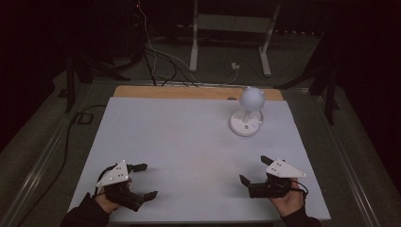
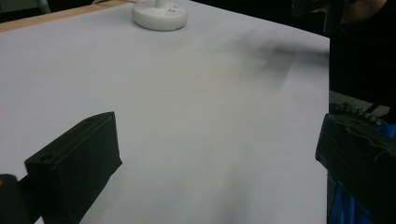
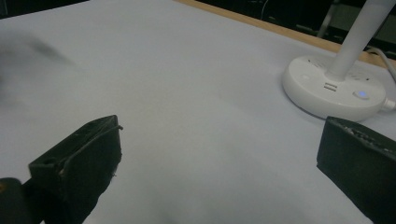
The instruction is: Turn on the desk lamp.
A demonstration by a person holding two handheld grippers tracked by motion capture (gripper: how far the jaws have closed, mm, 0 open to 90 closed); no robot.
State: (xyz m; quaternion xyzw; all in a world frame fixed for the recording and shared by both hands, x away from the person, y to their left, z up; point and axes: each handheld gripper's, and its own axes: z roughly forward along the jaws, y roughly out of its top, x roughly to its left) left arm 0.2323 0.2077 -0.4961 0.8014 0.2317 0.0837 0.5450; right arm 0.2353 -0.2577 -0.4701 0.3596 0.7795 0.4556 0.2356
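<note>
A white desk lamp [image 1: 248, 111] with a round head and a round base stands at the far right of the white table top [image 1: 189, 142]. Its base [image 2: 159, 15] lies far ahead in the left gripper view, and its base [image 3: 334, 91] with a lit blue button sits close at right in the right gripper view. My left gripper [image 1: 144, 180] rests open near the front left edge, held by a hand. My right gripper [image 1: 254, 170] rests open near the front right edge. Nothing lies between either pair of jaws.
A wooden strip [image 1: 198, 92] runs along the table's far edge. Beyond it, cables [image 1: 161, 61] and the white legs of a stand [image 1: 230, 38] sit on the dark floor. A cable [image 1: 66, 142] trails down the left side.
</note>
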